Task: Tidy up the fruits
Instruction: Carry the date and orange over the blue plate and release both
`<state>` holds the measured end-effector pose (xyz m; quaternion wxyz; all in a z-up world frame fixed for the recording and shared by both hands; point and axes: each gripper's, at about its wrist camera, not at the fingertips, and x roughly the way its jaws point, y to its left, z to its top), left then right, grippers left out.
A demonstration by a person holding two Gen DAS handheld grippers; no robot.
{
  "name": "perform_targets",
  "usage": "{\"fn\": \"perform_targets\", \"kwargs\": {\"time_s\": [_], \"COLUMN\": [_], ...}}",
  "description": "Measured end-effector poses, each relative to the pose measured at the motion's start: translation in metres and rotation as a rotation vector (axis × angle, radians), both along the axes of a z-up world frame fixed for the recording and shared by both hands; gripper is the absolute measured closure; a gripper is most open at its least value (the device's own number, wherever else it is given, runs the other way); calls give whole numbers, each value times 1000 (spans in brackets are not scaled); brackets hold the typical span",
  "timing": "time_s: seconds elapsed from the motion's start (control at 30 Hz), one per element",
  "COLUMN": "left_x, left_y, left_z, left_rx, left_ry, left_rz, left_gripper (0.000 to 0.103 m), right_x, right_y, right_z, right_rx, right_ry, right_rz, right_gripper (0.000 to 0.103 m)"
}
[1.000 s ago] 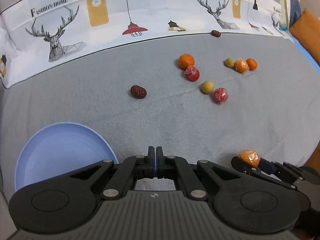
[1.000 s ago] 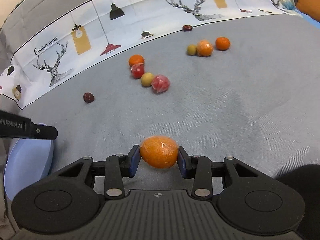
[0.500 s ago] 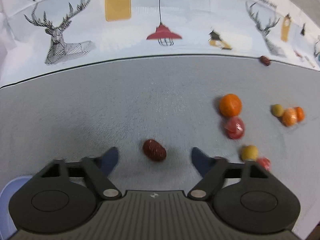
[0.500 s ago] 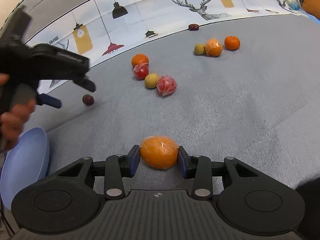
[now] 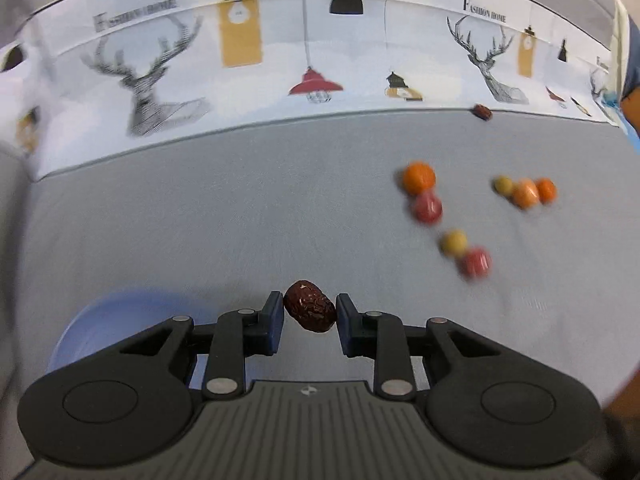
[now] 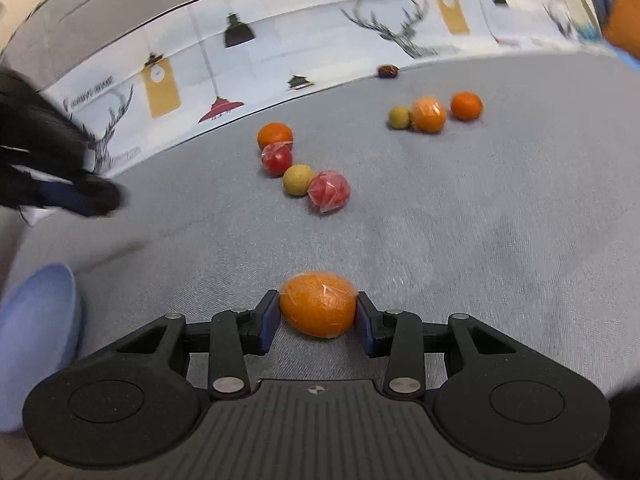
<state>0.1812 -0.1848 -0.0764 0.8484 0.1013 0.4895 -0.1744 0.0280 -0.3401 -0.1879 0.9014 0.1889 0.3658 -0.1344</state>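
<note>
Gripping fruit in both grippers above the grey cloth

Red date (image 5: 310, 311) sits pinched in the left gripper (image 5: 310, 322), beside the blue plate (image 5: 92, 332); wrapped orange (image 6: 318, 304) is clamped by the right gripper (image 6: 317, 320), level, further from that plate, loose fruits beyond

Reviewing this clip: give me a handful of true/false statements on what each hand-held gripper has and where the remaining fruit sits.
1. The right hand-held gripper is shut on a plastic-wrapped orange. True.
2. The left hand-held gripper is empty. False: a dark red date sits between its fingers, touching the left pad at least.
3. The blue plate already holds several fruits. False: none show on the part in view.
4. A second date lies at the far edge of the grey cloth, by the printed backdrop. True.
5. A yellow-green fruit lies between two wrapped red fruits. True.
</note>
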Motion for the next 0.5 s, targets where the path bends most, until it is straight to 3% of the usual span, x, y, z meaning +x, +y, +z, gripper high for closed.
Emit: {"fn": "perform_targets", "kwargs": {"time_s": [0.13, 0.3, 0.5], "left_x": [-52, -115, -166], "left_y": [58, 127, 172], "left_z": [23, 39, 42], "left_rx": [-1, 36, 85], "left_ry": [20, -10, -43], "left_rz": [68, 154, 194], "left_gripper": [72, 72, 72], "right_x": [-5, -36, -106], "right_y": [1, 4, 30], "right_z": [7, 44, 98], "right_rx": [-7, 14, 107], "right_ry": [4, -32, -75], "right_rz": [-5, -2, 139], "right_gripper": [62, 62, 62]}}
